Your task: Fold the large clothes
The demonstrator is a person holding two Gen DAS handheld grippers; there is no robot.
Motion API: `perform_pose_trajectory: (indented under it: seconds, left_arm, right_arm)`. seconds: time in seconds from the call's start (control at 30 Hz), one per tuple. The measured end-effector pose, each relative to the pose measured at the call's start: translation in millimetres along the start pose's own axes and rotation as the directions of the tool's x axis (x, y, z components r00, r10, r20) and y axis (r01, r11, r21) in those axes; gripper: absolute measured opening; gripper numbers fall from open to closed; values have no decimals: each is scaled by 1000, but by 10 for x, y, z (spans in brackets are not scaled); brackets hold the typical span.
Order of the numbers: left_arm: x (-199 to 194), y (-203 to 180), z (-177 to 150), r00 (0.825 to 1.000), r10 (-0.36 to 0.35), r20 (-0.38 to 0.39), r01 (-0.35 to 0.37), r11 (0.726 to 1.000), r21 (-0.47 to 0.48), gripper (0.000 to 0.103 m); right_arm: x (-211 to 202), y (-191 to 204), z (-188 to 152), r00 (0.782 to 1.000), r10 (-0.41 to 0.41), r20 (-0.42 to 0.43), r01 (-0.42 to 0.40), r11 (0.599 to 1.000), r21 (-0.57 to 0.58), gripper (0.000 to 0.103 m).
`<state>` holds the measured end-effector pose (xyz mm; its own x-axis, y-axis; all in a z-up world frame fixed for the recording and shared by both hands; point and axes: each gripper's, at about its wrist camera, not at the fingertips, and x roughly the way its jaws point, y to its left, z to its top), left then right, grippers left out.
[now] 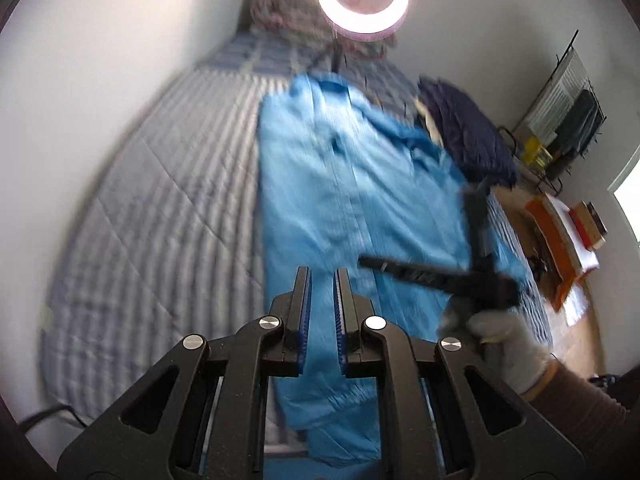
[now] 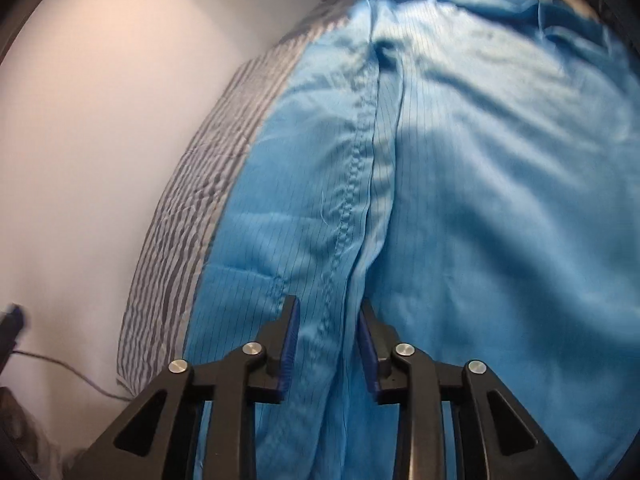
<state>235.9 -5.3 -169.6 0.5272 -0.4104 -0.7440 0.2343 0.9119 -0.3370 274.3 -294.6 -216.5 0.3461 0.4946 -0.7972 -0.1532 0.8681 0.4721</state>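
Fingers of both the left gripper [image 1: 322, 280] and right gripper [image 2: 329, 314] hang parted and empty above the blue garment [image 1: 352, 184] spread on the striped bed [image 1: 160, 200]; folding seems unstarted, next needing an edge grasp.

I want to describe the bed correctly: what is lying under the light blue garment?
A striped grey quilt shows beside the light blue garment and continues under it. What else lies beneath is covered.
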Motion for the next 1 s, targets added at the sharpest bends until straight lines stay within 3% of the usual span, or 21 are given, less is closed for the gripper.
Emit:
perform_pose_trajectory:
  seconds: [0.13, 0.3, 0.33, 0.37, 0.4, 0.5, 0.63, 0.7, 0.77, 0.87, 1.0]
  left_arm:
    - [391, -60, -308, 996, 42, -72, -41, 999, 26, 9]
    - [903, 10, -632, 980, 21, -200, -27, 999, -31, 9]
    - [975, 9, -676, 976, 39, -214, -43, 999, -12, 9]
    - [1047, 10, -724, 971, 66, -229, -63, 998, 18, 9]
    - [1099, 12, -765, 967, 88, -237, -80, 996, 41, 9]
    - [1091, -29, -803, 971, 110, -213, -90, 991, 98, 9]
    - [999, -125, -807, 970, 128, -206, -102, 986, 128, 11]
    - [796, -178, -724, 984, 94, -152, -78, 991, 107, 24]
    - [622, -273, -611, 994, 61, -91, -52, 995, 89, 41]
    - [465, -430, -457, 998, 24, -52, -20, 996, 87, 43]
    - [444, -744, -220, 998, -44, -54, 51, 991, 122, 43]
  right_arm:
    - [-335, 36, -176, 999, 2, 44, 0, 999, -44, 31]
    - [-860, -24, -475, 990, -67, 122, 80, 991, -106, 33]
    - [-944, -44, -540, 986, -92, 142, 109, 987, -117, 45]
    - [-1022, -69, -619, 979, -120, 166, 143, 981, -130, 64]
    - [-1082, -86, -674, 974, -136, 182, 163, 976, -142, 69]
    - [-1226, -235, -873, 955, -210, 211, 247, 954, -167, 70]
    - [-1430, -546, -1030, 952, -218, 214, 245, 964, -107, 72]
    - [-1603, -725, -1090, 944, -236, 231, 256, 965, -62, 83]
    - [-1781, -874, -1132, 927, -264, 266, 282, 959, -30, 84]
    - [-2111, -1200, -1143, 899, -316, 305, 315, 948, 53, 84]
    - [-2462, -1689, -1145, 880, -355, 317, 297, 930, 217, 84]
